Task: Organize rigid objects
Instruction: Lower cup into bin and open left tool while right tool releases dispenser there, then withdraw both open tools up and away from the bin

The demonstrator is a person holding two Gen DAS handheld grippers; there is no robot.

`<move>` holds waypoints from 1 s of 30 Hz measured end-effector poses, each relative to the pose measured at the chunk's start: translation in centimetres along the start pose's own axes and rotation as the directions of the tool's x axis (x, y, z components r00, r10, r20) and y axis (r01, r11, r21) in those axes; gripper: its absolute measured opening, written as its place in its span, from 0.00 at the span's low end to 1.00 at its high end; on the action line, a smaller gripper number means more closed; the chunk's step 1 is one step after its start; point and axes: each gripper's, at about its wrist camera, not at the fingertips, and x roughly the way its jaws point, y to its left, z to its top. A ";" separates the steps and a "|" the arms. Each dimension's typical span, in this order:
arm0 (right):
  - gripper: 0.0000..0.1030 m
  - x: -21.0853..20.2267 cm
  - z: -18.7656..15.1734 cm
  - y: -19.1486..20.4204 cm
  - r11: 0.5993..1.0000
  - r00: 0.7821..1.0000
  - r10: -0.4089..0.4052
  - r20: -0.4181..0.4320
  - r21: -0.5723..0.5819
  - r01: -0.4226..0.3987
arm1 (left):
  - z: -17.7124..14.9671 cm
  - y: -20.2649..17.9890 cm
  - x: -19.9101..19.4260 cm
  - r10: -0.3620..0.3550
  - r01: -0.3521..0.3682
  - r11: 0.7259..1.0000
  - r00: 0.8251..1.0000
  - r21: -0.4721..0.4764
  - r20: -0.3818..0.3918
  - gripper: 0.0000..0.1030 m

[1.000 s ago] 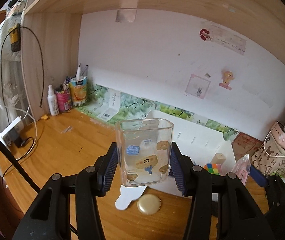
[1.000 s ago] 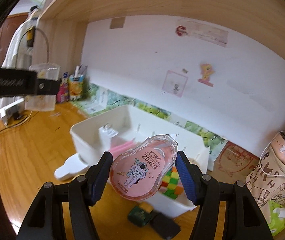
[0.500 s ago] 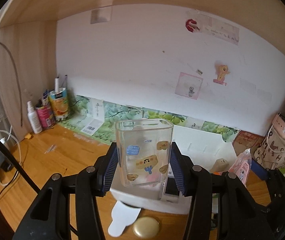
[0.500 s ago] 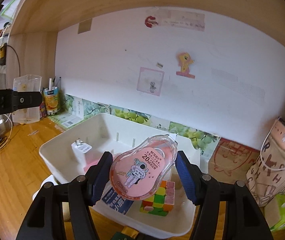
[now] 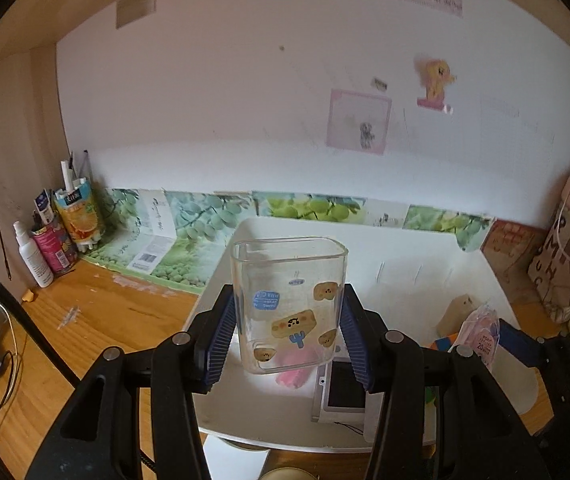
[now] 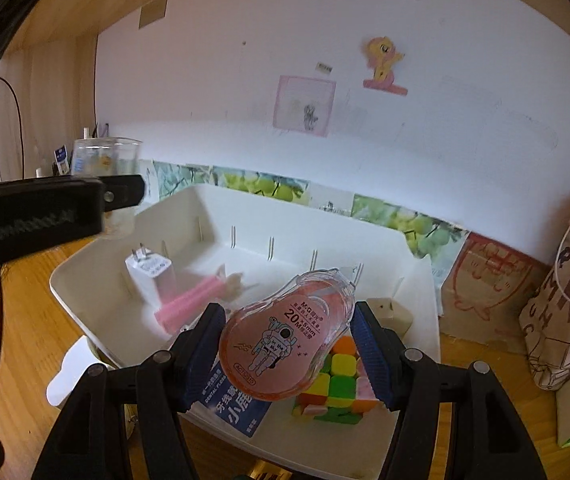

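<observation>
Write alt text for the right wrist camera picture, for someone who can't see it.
The right gripper clamps a pink correction tape dispenser above a white bin holding a colour cube, a white charger plug, a pink stick-shaped item and a blue packet. At left, the left gripper holds a clear cup.

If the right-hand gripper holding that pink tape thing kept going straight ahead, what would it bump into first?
Probably the colourful puzzle cube inside the white bin, just beyond the pink correction tape the right gripper holds; depth is uncertain.
</observation>
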 end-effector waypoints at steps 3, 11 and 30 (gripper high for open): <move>0.64 0.1 0.0 -0.2 1.000 1.000 -0.002 -0.001 0.005 0.002 | -0.2 -0.4 0.7 0.005 -0.005 1.000 1.000 0.008 -0.027 0.53; 0.77 -0.4 0.3 -0.5 1.000 1.000 0.003 -0.008 0.003 -0.003 | 0.3 -1.1 0.0 0.037 -0.037 0.999 0.999 0.032 -0.002 0.81; 0.81 -8.2 2.1 0.2 1.000 0.987 0.005 0.161 -0.017 -0.002 | 0.6 -0.3 -9.5 0.043 -0.039 0.999 0.988 -0.031 0.146 0.81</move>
